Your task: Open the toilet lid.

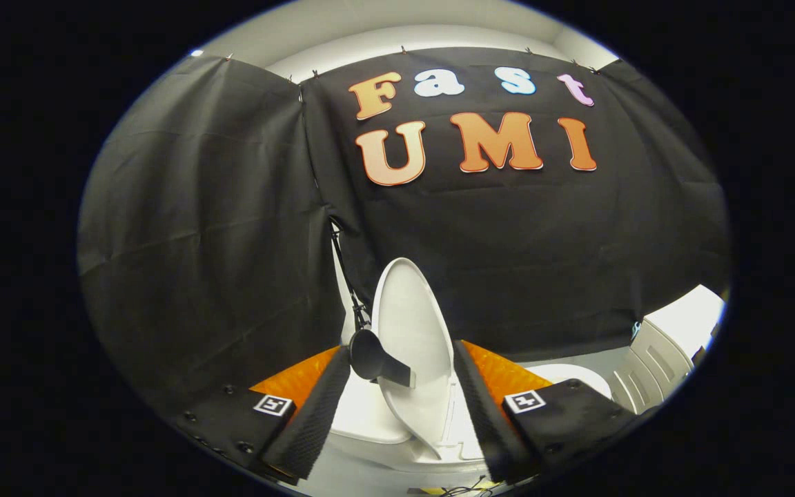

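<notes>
The white toilet lid (415, 324) stands raised, nearly upright, and rises from its hinge low between my fingers up in front of the black cloth wall. A dark handle piece (373, 359) sticks out from the lid's left face, close to my left finger (321, 407). My gripper (401, 355) is open, one finger on each side of the lid, and neither finger presses on it. Below the lid lies the white toilet seat and bowl (363, 417).
A white ribbed unit (660, 359) stands to the right beyond my right finger, with a rounded white part (573, 376) beside it. The black cloth wall (218, 228) closes off the back and left. Thin dark cables (349, 283) hang behind the lid.
</notes>
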{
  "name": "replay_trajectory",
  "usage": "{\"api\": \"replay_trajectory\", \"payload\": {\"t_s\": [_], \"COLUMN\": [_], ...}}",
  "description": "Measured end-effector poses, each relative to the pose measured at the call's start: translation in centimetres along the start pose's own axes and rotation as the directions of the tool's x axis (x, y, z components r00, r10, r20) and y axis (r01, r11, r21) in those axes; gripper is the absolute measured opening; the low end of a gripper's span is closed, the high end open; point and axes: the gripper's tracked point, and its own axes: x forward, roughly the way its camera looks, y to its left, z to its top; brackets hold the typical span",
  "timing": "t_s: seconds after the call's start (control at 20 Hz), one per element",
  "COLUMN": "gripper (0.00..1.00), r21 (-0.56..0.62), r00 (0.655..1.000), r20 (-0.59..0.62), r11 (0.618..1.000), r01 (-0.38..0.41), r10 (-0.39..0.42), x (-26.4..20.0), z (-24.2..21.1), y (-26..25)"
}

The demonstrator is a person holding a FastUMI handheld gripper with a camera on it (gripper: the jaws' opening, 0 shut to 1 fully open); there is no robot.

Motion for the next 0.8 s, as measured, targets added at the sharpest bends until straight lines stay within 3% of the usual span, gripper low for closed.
{"api": "replay_trajectory", "payload": {"t_s": [0.1, 0.45, 0.8], "gripper": [1.0, 0.98, 0.98], "r21": [-0.002, 0.038, 0.04], "r00": [1.0, 0.993, 0.973], "r20": [0.026, 0.09, 0.121], "r11": [1.0, 0.997, 0.98], "r01": [0.006, 0.068, 0.196], "r10": [-0.006, -0.071, -0.199], "x": [-1.4, -4.5, -6.3], "z": [1.4, 5.3, 7.8], "y": [-1.3, -8.4, -17.9]}}
